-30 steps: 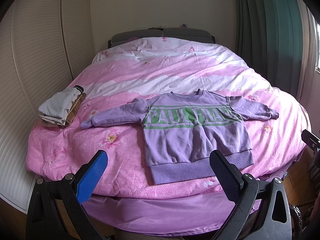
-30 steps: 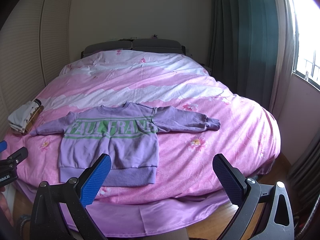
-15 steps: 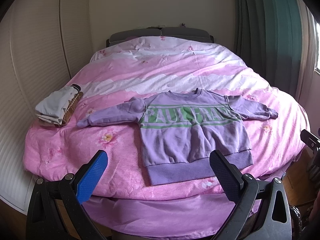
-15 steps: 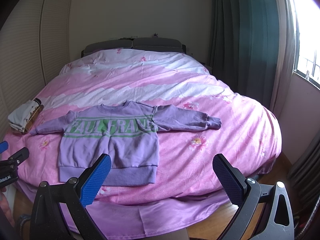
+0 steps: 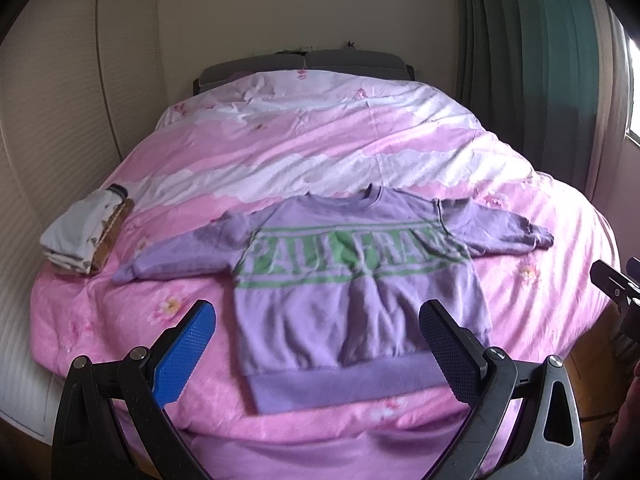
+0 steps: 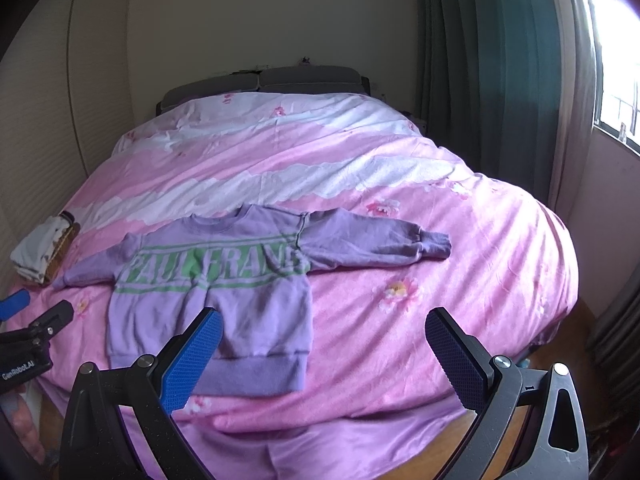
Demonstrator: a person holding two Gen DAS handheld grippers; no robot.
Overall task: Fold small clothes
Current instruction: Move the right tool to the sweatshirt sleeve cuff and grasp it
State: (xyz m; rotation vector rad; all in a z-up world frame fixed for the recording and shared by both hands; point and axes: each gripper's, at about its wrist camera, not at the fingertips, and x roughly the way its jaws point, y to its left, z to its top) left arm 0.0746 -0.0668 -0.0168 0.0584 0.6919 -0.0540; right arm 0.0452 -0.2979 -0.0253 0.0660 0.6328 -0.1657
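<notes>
A small purple sweatshirt [image 5: 352, 280] with green and white lettering lies flat, face up, on the pink bed cover [image 5: 320, 152], both sleeves spread out and its hem toward me. It also shows in the right wrist view [image 6: 224, 280]. My left gripper [image 5: 318, 344] is open and empty, hovering over the bed's near edge before the hem. My right gripper [image 6: 324, 354] is open and empty, to the right of the sweatshirt's hem. The left gripper's side [image 6: 24, 332] shows at the left edge of the right wrist view.
A folded pile of pale clothes [image 5: 84, 236] sits on the bed's left edge, also in the right wrist view [image 6: 40, 252]. Wardrobe doors [image 5: 60, 120] stand left, dark green curtains [image 6: 500, 80] and a window right, the headboard [image 5: 304, 64] at the back.
Both grippers have moved closer to the bed and the sweatshirt looks larger. The sweatshirt and the pile have not moved. Both grippers stay open.
</notes>
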